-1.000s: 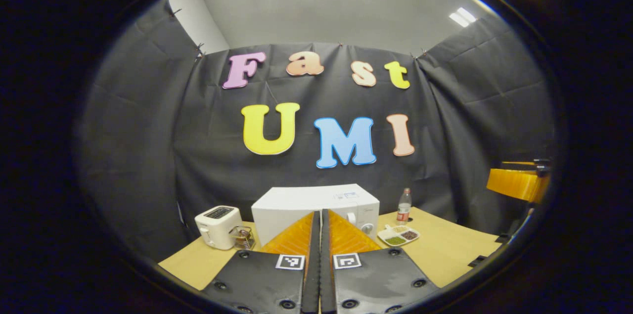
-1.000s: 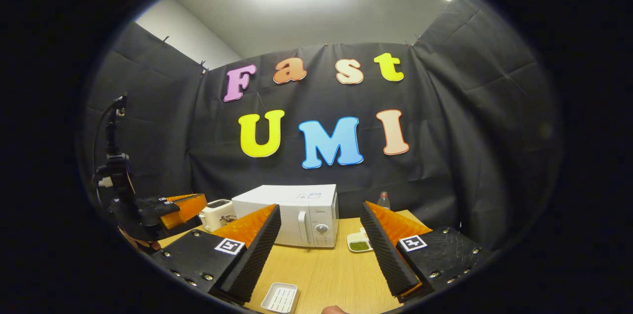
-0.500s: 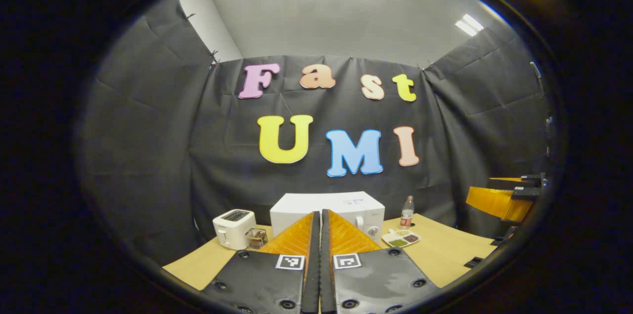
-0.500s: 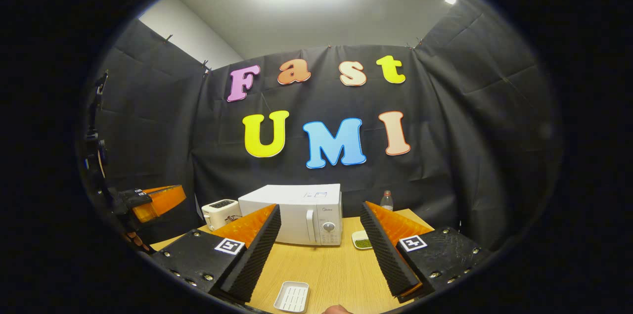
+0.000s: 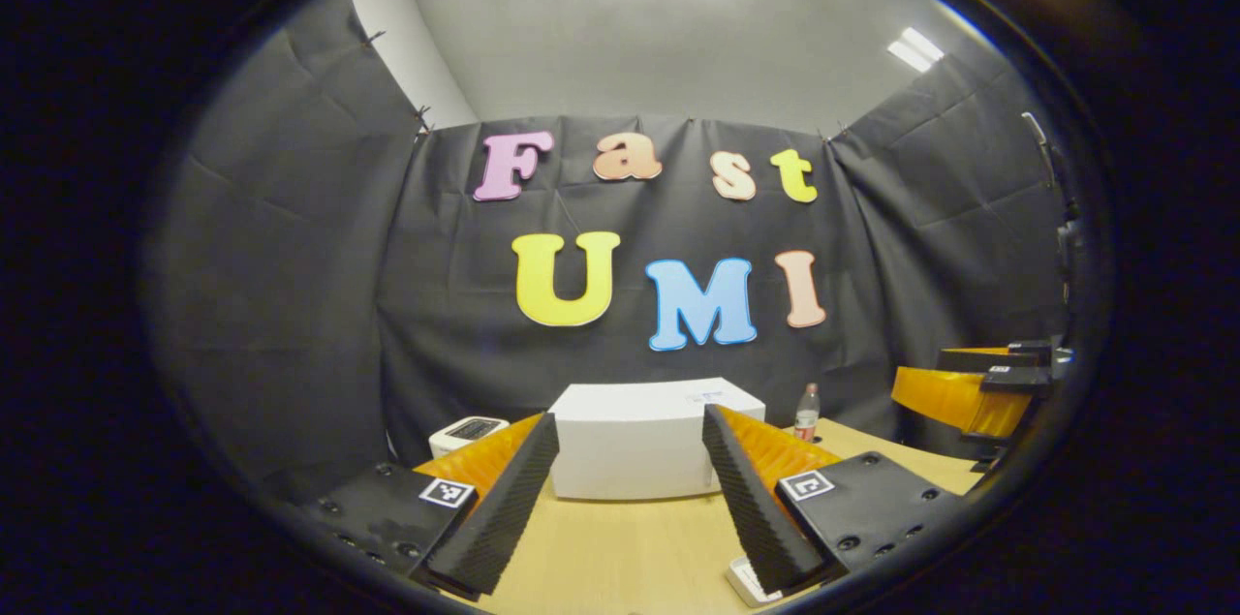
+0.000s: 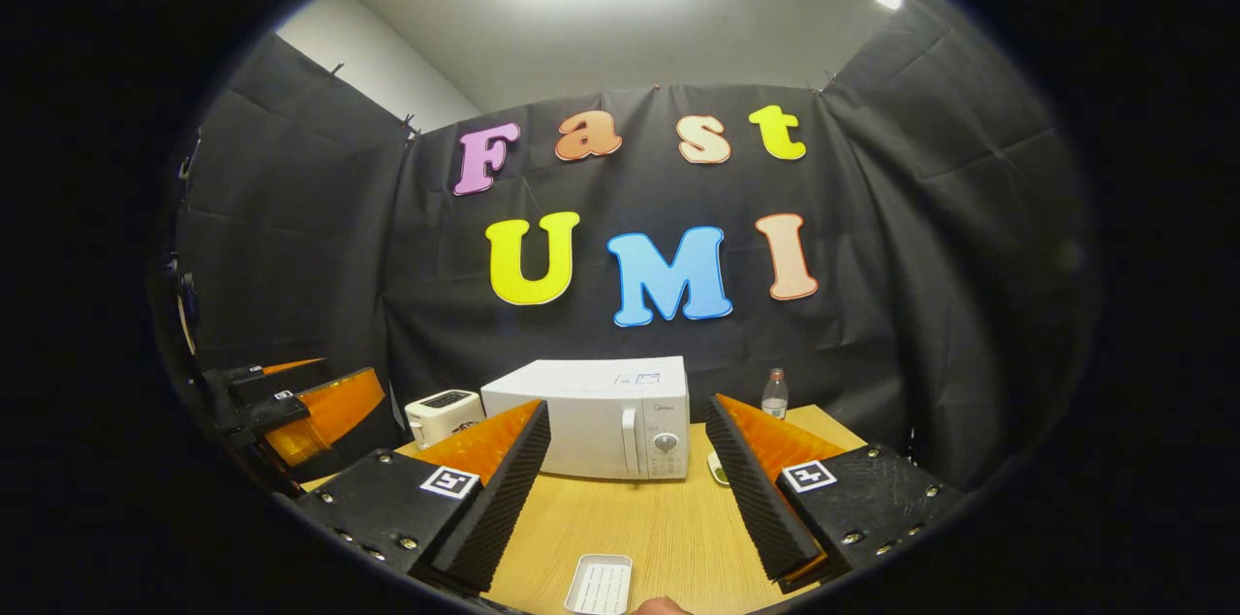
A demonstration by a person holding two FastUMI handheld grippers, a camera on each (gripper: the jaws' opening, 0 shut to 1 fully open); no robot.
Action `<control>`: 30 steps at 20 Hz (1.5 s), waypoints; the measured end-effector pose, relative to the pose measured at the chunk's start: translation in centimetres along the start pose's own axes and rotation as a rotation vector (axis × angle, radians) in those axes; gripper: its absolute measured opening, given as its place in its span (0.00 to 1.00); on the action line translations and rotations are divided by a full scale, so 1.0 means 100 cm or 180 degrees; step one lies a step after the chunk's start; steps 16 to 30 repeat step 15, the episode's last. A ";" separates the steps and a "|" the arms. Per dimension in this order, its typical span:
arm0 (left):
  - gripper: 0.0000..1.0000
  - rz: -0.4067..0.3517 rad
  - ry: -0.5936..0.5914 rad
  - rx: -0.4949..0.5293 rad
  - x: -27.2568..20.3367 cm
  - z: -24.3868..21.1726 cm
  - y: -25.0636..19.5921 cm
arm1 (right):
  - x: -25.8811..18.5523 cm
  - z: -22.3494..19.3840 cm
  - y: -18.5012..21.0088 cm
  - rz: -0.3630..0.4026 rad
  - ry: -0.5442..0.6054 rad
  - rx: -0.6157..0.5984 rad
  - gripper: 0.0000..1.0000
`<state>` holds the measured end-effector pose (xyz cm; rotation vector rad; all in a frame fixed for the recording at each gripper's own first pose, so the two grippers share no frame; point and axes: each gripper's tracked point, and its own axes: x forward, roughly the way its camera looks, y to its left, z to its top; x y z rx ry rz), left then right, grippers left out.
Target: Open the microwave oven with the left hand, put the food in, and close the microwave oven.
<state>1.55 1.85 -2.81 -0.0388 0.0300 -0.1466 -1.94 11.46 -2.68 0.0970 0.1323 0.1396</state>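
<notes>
A white microwave (image 6: 591,416) stands at the back of the wooden table (image 6: 639,528), door closed, handle (image 6: 630,441) and dial on its right side. A sliver of the food plate (image 6: 715,470) peeks out beside the microwave, mostly behind my right gripper's finger. My right gripper (image 6: 628,407) is open and empty, well short of the microwave. In the left gripper view the microwave (image 5: 639,441) sits between the spread fingers of my left gripper (image 5: 630,414), which is open and holds nothing. Each gripper appears at the edge of the other's view: left gripper (image 6: 339,371), right gripper (image 5: 920,368).
A white toaster (image 6: 441,412) stands left of the microwave and a plastic bottle (image 6: 772,394) stands to its right at the back. A small white ribbed tray (image 6: 601,584) lies near the table's front edge. A fingertip (image 6: 659,607) shows at the bottom.
My left gripper has gone from shut to open. Both views have drifted slightly, so the microwave sits a little more to the right in each.
</notes>
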 end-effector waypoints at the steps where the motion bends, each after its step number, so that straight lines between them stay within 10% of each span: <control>1: 1.00 0.0015 -0.0003 0.0011 0.001 -0.001 0.002 | 0.001 0.000 0.001 -0.0001 -0.0002 -0.0010 0.98; 30: 1.00 0.0129 -0.0047 0.0040 0.007 -0.003 0.013 | 0.005 0.007 0.000 -0.0070 -0.0058 -0.0027 0.98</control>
